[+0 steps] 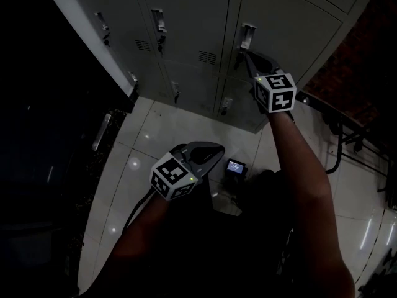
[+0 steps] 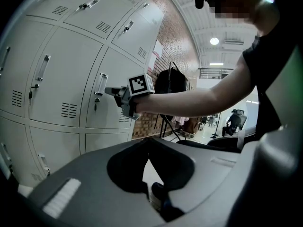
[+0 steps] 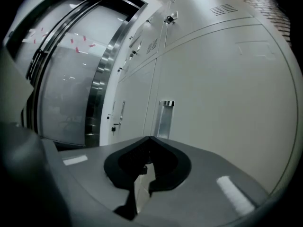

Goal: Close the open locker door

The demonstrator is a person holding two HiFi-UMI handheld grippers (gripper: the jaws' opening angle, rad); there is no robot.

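Observation:
A bank of pale grey lockers [image 1: 198, 36] fills the top of the head view. My right gripper [image 1: 247, 59] is shut with nothing in it. Its tips are at the door [image 1: 291, 23] just below the recessed metal handle [image 1: 247, 36]. In the right gripper view that door [image 3: 222, 93] is very close, with the handle [image 3: 165, 118] just above the closed tips [image 3: 149, 138]. From the left gripper view the right gripper [image 2: 110, 90] rests beside the handle [image 2: 100, 84], and the door looks level with its neighbours. My left gripper [image 1: 214, 149] hangs low over the floor, shut and empty.
A dark glass doorway with a steel frame [image 3: 102, 74] stands left of the lockers. On the tiled floor lies a small device with a lit screen [image 1: 235, 167]. A black stand [image 1: 338, 143] and a brick wall [image 1: 366, 54] are to the right.

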